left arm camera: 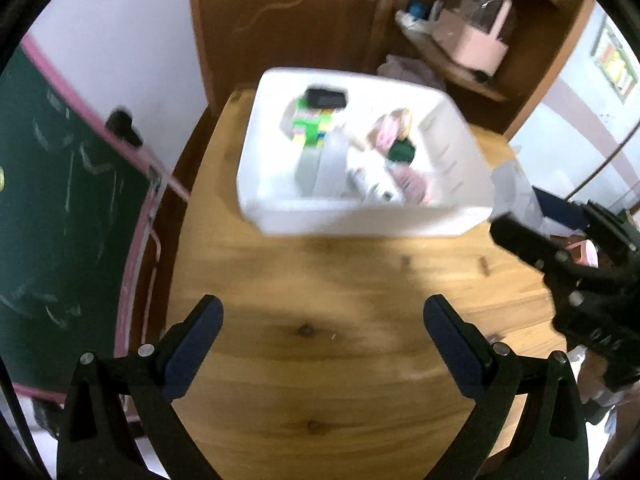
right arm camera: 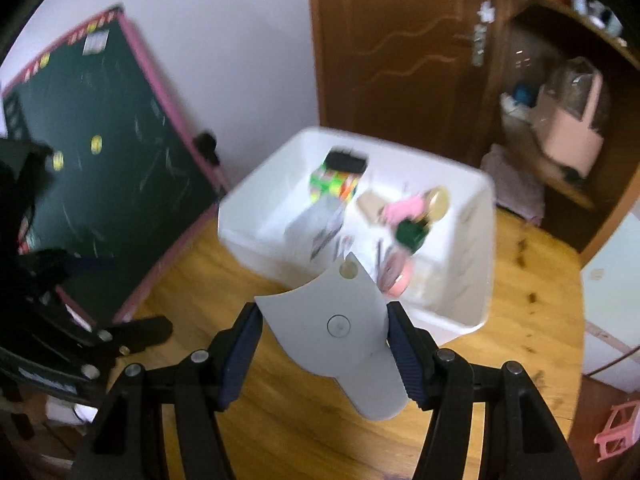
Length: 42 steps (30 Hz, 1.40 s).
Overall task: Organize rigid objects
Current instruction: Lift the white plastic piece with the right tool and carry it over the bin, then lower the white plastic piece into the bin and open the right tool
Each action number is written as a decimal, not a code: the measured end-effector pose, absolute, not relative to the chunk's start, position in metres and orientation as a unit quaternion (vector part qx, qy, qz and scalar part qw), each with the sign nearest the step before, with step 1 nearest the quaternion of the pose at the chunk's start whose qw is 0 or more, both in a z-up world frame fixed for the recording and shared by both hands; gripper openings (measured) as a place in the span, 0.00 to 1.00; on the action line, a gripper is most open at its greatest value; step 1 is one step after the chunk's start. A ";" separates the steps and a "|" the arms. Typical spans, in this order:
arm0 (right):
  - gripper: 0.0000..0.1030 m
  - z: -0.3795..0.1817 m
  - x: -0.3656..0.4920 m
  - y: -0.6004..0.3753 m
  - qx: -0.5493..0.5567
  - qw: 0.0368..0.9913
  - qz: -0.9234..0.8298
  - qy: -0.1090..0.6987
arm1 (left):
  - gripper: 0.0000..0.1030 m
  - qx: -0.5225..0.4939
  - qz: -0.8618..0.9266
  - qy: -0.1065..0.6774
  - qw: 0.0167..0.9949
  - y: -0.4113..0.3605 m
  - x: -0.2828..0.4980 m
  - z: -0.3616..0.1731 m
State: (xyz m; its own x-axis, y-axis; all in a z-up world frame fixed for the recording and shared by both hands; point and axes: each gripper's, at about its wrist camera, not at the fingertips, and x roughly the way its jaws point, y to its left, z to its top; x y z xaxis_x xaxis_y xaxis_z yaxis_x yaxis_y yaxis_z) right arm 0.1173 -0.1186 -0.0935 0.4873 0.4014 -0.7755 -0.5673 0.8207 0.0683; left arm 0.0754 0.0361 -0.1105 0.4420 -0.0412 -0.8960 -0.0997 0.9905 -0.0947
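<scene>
Right wrist view shows your right gripper [right arm camera: 324,344] squeezing a flat gray plastic piece [right arm camera: 340,332] between its two pads, up above the wooden desk [right arm camera: 280,392]. Just past it sits the white bin [right arm camera: 256,220], near the desk's far edge, with a colorful cube [right arm camera: 334,184] and other blurry small things inside. Your left gripper [left arm camera: 322,344] hangs over the bare desk, jaws wide with nothing between them.

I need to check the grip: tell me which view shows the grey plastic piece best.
The right wrist view. The grey plastic piece fills the foreground there, clamped between the right gripper pads, in front of the white bin. The left wrist view shows only that gripper's black frame at the right edge, not the piece.
</scene>
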 end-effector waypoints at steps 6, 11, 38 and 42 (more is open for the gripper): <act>0.61 -0.025 0.140 -0.125 -0.084 0.884 0.254 0.382 | 0.98 -0.040 0.000 0.486 0.873 0.026 0.110 -0.054; 0.62 0.013 0.169 -0.128 -0.076 0.910 0.211 0.350 | 0.98 -0.032 -0.003 0.457 0.889 0.023 0.144 -0.023; 0.62 -0.183 0.300 -0.106 -0.044 0.818 0.131 0.559 | 0.98 -0.036 0.004 0.531 0.847 0.025 0.214 -0.118; 0.62 -0.191 0.298 -0.105 -0.045 0.815 0.126 0.564 | 0.97 -0.041 0.002 0.532 0.846 0.027 0.214 -0.122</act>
State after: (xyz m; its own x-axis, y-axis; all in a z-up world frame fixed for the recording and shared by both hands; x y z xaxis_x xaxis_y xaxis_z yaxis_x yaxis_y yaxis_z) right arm 0.2985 -0.1054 -0.1913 0.3327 0.1555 -0.9301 -0.2568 0.9640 0.0693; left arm 0.2141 0.0270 -0.1219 0.4337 -0.0398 -0.9002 -0.0477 0.9966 -0.0670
